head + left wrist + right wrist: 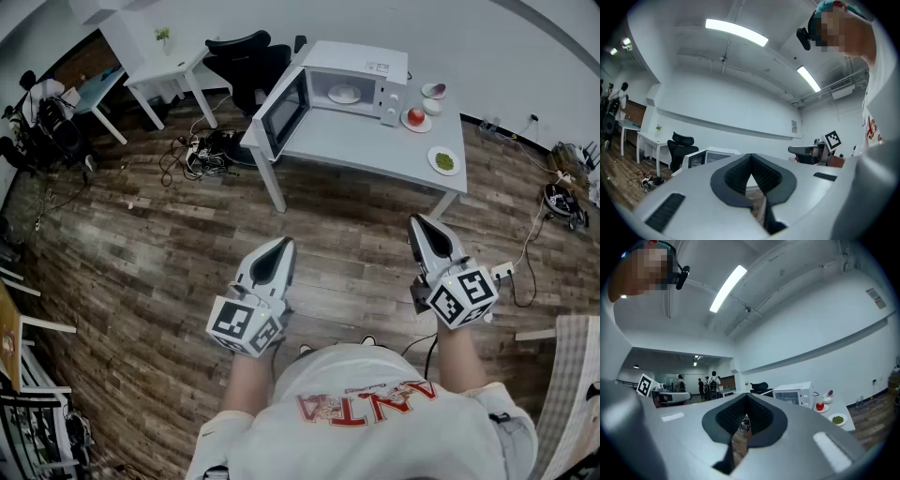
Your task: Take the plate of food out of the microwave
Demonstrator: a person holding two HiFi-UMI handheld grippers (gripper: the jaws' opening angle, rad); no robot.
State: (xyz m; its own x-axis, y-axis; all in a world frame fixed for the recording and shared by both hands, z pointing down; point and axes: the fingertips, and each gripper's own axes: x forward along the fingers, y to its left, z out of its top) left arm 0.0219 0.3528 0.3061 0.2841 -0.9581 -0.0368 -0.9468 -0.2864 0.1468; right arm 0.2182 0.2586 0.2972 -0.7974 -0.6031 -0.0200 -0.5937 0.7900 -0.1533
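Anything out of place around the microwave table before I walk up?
Nothing looks spilled or tipped. The microwave door hangs wide open with the plate inside. A tangle of cables lies on the floor beside the table, on the door's side, so it may be a trip hazard.

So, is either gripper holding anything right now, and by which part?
Nothing is held. The left gripper and right gripper both have their jaws together, empty; the white plate of food sits inside the open white microwave.
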